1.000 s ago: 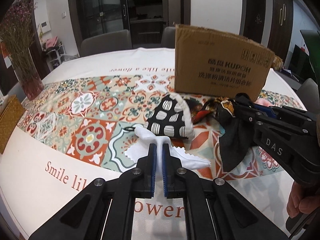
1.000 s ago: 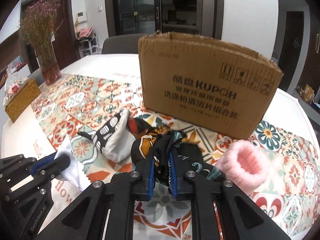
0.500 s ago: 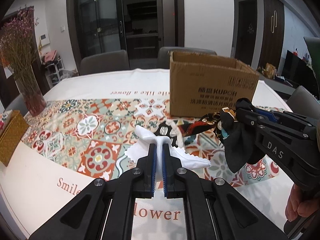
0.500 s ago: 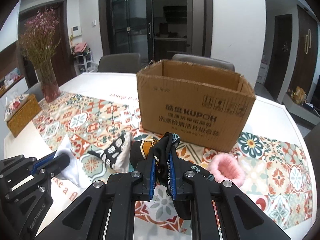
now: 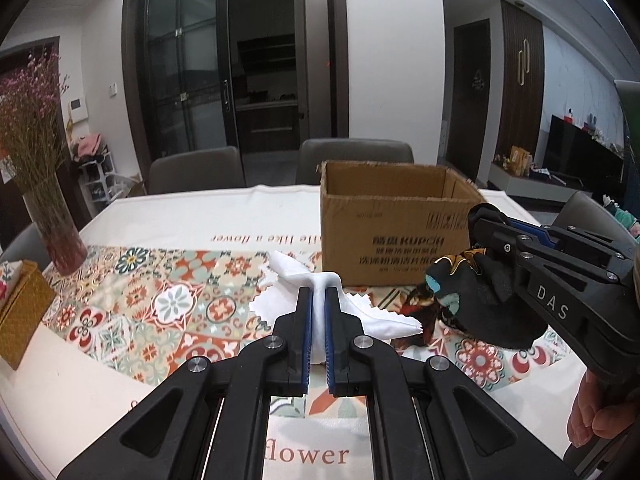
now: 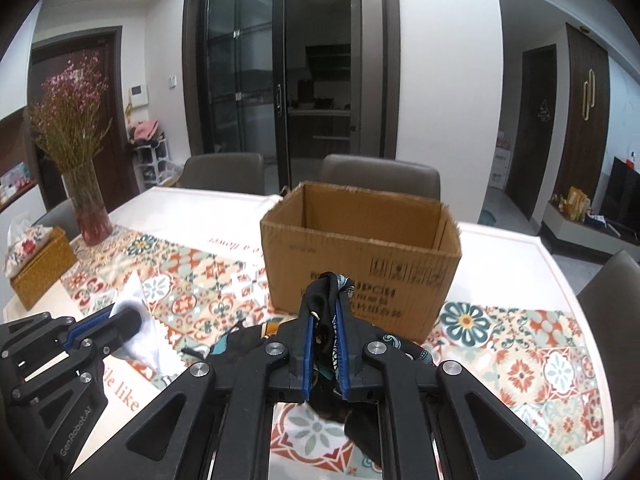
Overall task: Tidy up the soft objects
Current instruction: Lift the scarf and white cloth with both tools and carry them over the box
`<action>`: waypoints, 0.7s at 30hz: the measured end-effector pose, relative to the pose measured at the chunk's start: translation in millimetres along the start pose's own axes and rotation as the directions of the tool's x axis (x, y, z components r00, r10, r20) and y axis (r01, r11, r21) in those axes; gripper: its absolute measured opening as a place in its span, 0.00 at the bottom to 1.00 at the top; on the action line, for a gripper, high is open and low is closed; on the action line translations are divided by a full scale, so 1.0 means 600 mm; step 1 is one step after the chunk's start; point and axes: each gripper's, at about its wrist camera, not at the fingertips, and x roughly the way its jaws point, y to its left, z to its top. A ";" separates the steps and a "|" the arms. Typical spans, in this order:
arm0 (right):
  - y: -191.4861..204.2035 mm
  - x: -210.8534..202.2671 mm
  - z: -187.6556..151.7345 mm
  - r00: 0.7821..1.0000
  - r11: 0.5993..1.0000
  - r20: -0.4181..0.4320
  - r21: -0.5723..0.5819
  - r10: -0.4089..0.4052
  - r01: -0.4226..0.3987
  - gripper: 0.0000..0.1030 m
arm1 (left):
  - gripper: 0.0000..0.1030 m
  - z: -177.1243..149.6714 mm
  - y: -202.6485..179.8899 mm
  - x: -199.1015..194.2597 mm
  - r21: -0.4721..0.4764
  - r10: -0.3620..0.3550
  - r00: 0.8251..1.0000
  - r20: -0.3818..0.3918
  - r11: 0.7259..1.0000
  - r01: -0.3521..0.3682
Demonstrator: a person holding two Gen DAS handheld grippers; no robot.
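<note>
My left gripper (image 5: pixel 319 294) is shut on a white zigzag-edged cloth (image 5: pixel 376 322), which hangs above the patterned tablecloth. My right gripper (image 6: pixel 323 294) is shut on a dark patterned scarf (image 6: pixel 326 312) that droops below the fingers. In the left wrist view the right gripper (image 5: pixel 480 216) comes in from the right with the scarf (image 5: pixel 476 300) bunched under it. In the right wrist view the left gripper (image 6: pixel 128 318) shows at the lower left, holding the white cloth (image 6: pixel 154 344). An open, empty cardboard box (image 5: pixel 394 224) (image 6: pixel 362 256) stands upright just beyond both grippers.
A glass vase of dried pink flowers (image 5: pixel 52 216) (image 6: pixel 86 200) and a woven tissue box (image 5: pixel 20 312) (image 6: pixel 38 268) stand at the table's left. Grey chairs (image 6: pixel 378 176) line the far edge. A person's hand (image 5: pixel 600 416) grips the right tool.
Both grippers have risen with their cloths, lifting them off the table. The box's open top is now in view, and the black-and-white pouch and pink fluffy item have dropped out of sight.
</note>
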 end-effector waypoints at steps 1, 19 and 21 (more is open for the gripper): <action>0.000 -0.004 0.004 1.000 1.000 0.008 -0.001 -0.006 0.006 0.10 | 0.07 0.005 0.000 -0.003 0.003 -0.006 1.000 0.007 1.000 0.006; -0.006 -0.053 0.080 0.990 0.998 0.122 0.011 -0.070 0.069 0.09 | 0.07 0.092 0.002 -0.023 0.066 -0.088 0.990 0.112 0.995 0.081; -0.008 -0.057 0.089 0.987 0.997 0.139 0.012 -0.083 0.082 0.09 | 0.07 0.103 0.001 -0.022 0.077 -0.096 0.988 0.123 0.993 0.087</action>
